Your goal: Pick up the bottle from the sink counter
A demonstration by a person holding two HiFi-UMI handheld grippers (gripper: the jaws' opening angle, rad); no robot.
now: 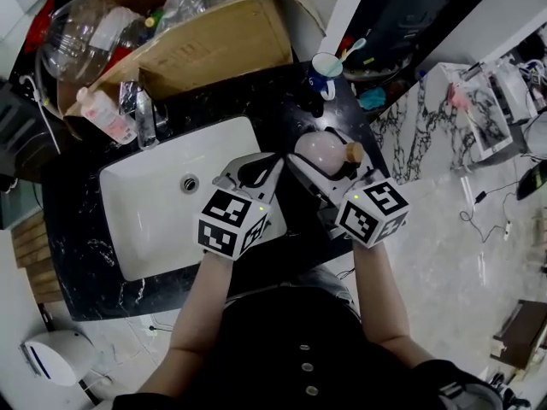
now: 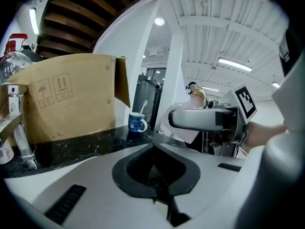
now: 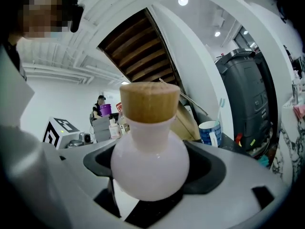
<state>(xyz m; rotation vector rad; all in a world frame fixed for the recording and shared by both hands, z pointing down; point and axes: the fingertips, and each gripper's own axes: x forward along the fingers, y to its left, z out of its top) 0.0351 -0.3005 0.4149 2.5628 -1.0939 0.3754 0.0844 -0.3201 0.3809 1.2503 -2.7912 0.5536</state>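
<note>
Pink bottle (image 3: 150, 162) — in the right gripper (image 1: 330, 167)

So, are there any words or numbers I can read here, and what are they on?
No words or numbers can be read clearly.
Cardboard box: two picture signs, an umbrella and a pair of up arrows.
Same box, head view: printed lines, too blurred to read.
Pink bottle by the tap: label too small to read.
Marker cubes: black-and-white squares, no letters.

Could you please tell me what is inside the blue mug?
A pale handle sticks out of the blue mug; its lower end and any other contents are hidden by the mug's wall.
</note>
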